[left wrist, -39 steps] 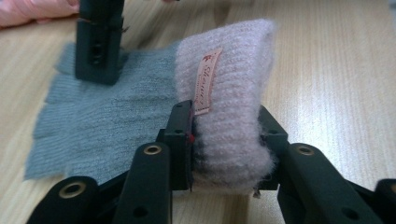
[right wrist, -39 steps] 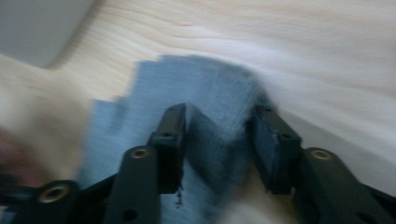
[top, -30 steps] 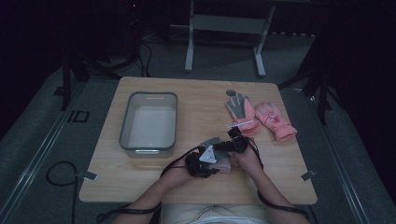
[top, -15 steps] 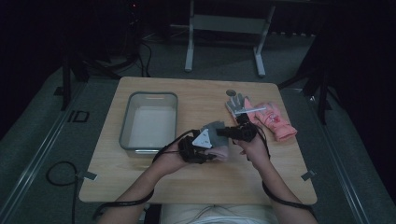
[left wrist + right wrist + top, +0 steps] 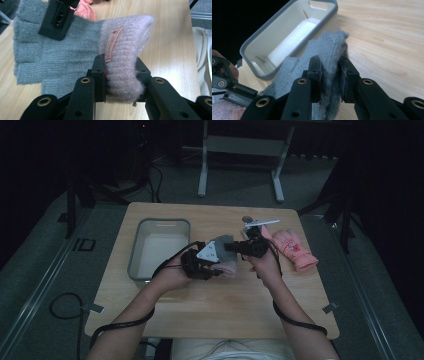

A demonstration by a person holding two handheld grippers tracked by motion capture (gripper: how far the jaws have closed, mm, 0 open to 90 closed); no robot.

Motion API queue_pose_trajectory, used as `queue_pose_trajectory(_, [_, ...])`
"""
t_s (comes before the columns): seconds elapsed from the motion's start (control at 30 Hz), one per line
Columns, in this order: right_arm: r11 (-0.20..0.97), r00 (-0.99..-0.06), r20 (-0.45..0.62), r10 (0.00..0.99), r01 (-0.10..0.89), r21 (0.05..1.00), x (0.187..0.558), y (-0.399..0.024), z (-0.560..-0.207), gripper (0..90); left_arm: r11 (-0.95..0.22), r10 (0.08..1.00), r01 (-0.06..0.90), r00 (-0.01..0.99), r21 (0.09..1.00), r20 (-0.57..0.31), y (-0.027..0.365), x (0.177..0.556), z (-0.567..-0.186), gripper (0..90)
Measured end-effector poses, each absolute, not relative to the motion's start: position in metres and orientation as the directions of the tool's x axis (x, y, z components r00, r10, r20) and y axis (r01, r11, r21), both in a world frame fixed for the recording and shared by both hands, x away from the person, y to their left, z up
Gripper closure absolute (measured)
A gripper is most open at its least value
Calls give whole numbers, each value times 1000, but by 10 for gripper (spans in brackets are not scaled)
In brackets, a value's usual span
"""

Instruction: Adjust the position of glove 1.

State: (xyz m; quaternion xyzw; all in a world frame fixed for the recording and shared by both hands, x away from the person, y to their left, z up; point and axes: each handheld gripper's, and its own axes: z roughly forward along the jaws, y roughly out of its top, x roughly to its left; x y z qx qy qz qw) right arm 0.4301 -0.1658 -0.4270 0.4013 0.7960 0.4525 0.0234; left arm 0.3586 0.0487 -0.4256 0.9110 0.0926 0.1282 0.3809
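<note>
Step in hand: I carry one knitted glove [image 5: 226,255] in the air, between my two tools, above the middle of the wooden surface [image 5: 220,302].
Left tool [image 5: 120,81]: its jaws are clamped on the pink ribbed cuff [image 5: 127,57] of the glove, beside the small sewn label [image 5: 112,43].
Right tool [image 5: 331,80]: its jaws are pressed together on the grey finger end [image 5: 329,53] of the same glove.
Where the glove is: it hangs stretched from one tool to the other, just beside the grey bin [image 5: 159,247], which stands at my left and looks empty.
Other things: a pink glove [image 5: 295,249] lies on the right part of the surface, and some small metal object is behind it, I cannot tell what.
My judgement of the aim: the glove probably goes into the bin.
Next move calls for: both hands go together to the left until the glove is over the bin opening, then lower, and only then the jaws come apart.
Care: the loose grey fingers may catch on the bin rim [image 5: 287,27].
</note>
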Motion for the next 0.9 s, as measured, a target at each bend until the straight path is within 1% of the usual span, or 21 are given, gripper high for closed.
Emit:
queue_pose_trajectory(0.43, [300,-715,292,635,577,760,444,-128,-400,741,-734,287,76,936,674,207,81,366,-396,694])
queue_pose_trajectory(0.57, [311,-725,290,625,572,759,446,-117,-397,741,-742,288,77,934,666,213,90,367,-393,694])
queue_pose_trajectory(0.7, [326,-738,277,616,558,763,448,-99,-392,742,-741,313,96,925,664,216,104,367,-391,694])
queue_pose_trajectory(0.77, [330,-742,274,612,555,763,450,-92,-392,742,-748,320,94,918,657,233,110,367,-392,694])
queue_pose_trajectory(0.9, [343,-751,268,603,548,763,451,-80,-391,742,-740,336,107,914,664,226,122,366,-394,695])
